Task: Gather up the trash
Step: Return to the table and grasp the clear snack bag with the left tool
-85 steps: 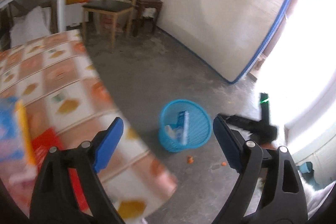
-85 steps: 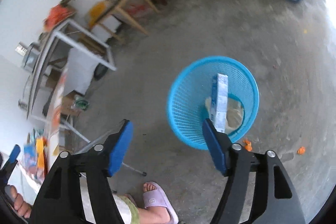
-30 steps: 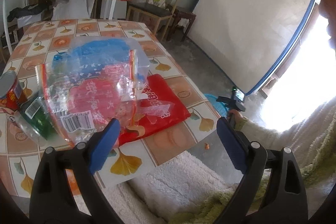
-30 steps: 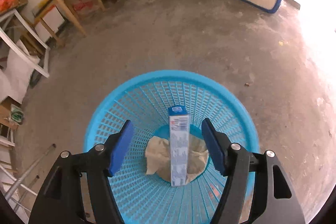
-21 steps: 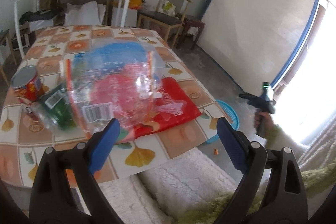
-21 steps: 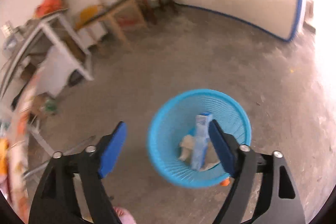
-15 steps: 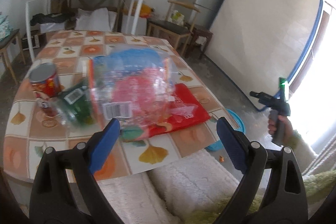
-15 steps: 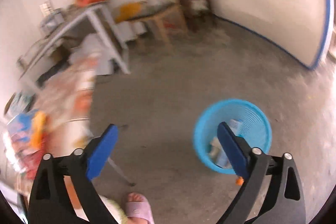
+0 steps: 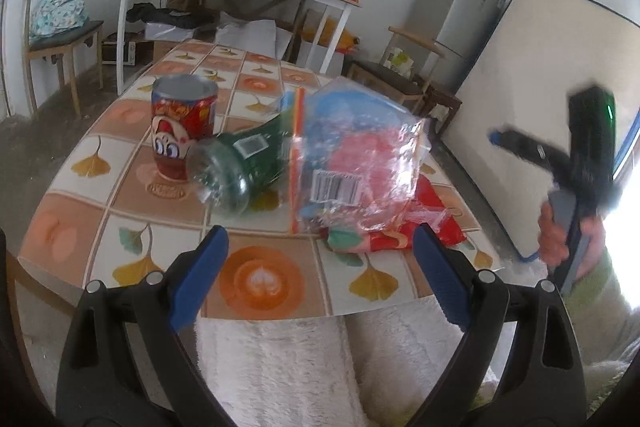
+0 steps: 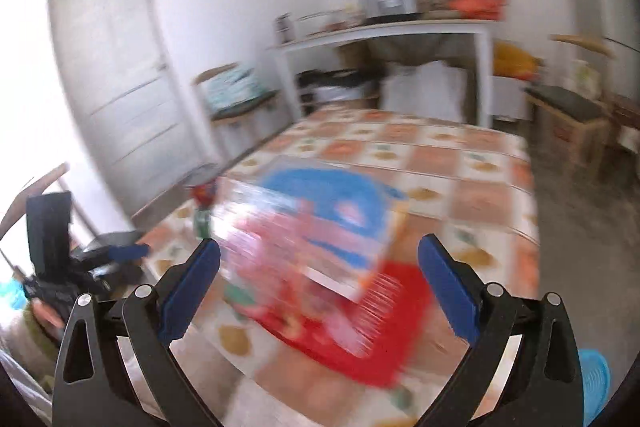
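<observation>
Both the left gripper (image 9: 318, 269) and the right gripper (image 10: 320, 285) gape wide, holding nothing. The clear plastic package (image 9: 352, 163) atop the red wrapper (image 9: 432, 223) looks light, crinkly and slippery; pinching its near crumpled edge seems safest.

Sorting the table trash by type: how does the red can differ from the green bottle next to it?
The red can stands upright; the green bottle lies on its side. The can is opaque, with a printed cartoon label; the bottle is see-through green plastic with a small barcode label. The bottle's neck end runs under the clear plastic bag; the can stands clear of the bag. Both rest on the tiled table.
</observation>
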The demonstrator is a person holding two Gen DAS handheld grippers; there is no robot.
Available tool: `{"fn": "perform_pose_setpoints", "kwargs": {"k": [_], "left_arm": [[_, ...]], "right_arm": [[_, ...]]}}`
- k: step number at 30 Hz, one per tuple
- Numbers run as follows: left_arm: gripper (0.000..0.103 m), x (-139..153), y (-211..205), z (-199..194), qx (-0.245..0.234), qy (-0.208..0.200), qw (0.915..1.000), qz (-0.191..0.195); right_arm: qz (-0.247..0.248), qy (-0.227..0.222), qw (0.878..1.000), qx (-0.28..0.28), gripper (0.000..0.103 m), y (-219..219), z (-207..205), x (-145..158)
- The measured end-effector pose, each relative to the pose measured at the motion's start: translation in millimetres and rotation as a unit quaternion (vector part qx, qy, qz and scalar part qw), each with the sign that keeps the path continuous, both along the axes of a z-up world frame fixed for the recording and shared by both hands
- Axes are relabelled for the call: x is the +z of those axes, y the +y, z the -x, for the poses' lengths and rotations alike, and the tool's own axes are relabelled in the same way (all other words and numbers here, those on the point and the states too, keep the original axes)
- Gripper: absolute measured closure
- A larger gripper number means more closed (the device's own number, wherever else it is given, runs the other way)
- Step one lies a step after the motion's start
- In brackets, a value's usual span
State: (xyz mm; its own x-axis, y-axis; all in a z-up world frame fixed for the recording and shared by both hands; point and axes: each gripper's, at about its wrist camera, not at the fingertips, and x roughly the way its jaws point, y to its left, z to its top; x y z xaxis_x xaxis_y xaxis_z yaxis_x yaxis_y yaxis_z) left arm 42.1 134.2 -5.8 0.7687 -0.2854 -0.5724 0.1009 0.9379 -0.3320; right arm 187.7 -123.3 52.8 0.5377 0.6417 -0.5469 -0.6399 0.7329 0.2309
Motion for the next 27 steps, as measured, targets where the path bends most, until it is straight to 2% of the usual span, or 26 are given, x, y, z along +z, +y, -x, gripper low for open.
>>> {"fn": "perform_pose_setpoints", "kwargs": {"k": [5, 7, 9, 12, 15, 18, 21, 27], "left_arm": [[0.014, -17, -4, -9, -0.008, 0.015, 0.9999, -0.001], [0.014, -25, -7, -13, -0.017, 0.019, 0.9997, -0.002], [0.025, -29, -11, -17, -0.029, 0.017, 0.9994, -0.001], [0.039, -40, -16, -27, -0.058, 0.030, 0.9976, 0.021], [0.049, -49, -20, -33, -0.076, 0.038, 0.9955, 0.041], [0.054, -56, -22, -37, -0.085, 0.042, 0.9943, 0.049], [0.056, -60, -24, -37, -0.092, 0.040, 0.9936, 0.052], [0.056, -60, -30, -30, -0.097, 0.032, 0.9937, 0.046]], "right_arm": [[0.019, 0.039, 0.998, 0.050, 0.007, 59, -51, 1], [0.040, 0.055, 0.995, 0.068, 0.014, 76, -64, -2], [0.056, 0.072, 0.993, 0.077, 0.016, 91, -73, -8], [0.078, 0.094, 0.989, 0.086, 0.026, 103, -82, -18], [0.080, 0.097, 0.987, 0.098, 0.032, 106, -78, -18], [0.068, 0.115, 0.985, 0.113, 0.039, 102, -72, -18], [0.066, 0.130, 0.981, 0.125, 0.046, 99, -62, -19], [0.049, 0.152, 0.976, 0.147, 0.052, 92, -32, -17]]}}
